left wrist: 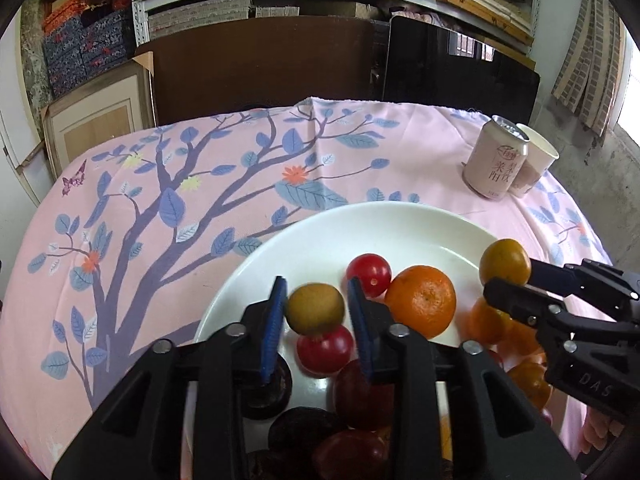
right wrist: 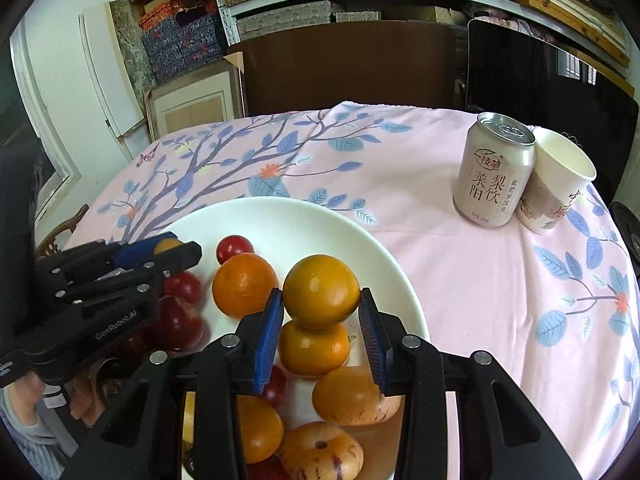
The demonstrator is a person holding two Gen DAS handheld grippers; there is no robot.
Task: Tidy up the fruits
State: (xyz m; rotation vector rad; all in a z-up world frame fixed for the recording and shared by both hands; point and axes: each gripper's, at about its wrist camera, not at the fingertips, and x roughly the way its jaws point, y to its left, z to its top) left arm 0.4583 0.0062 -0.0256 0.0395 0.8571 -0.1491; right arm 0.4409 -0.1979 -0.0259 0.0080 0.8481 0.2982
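A white plate (left wrist: 320, 236) (right wrist: 280, 220) lies on the pink leaf-print cloth. On it are an orange (left wrist: 422, 300) (right wrist: 244, 284) and a red cherry tomato (left wrist: 369, 274) (right wrist: 234, 248). My left gripper (left wrist: 316, 308) (right wrist: 170, 250) is shut on a small olive-yellow fruit (left wrist: 316, 308) above the plate. My right gripper (right wrist: 322, 292) (left wrist: 506, 276) is shut on a yellow-orange fruit (right wrist: 322, 292) (left wrist: 505, 262) over the plate's right side. More red, orange and speckled fruits (right wrist: 352, 394) (left wrist: 326, 350) lie below the fingers.
A pink drink can (left wrist: 494, 160) (right wrist: 494, 170) and a paper cup (left wrist: 534, 164) (right wrist: 558, 184) stand at the table's far right. Brown and black boards and stocked shelves rise behind the table. The cloth's left half (left wrist: 140, 200) shows only its tree print.
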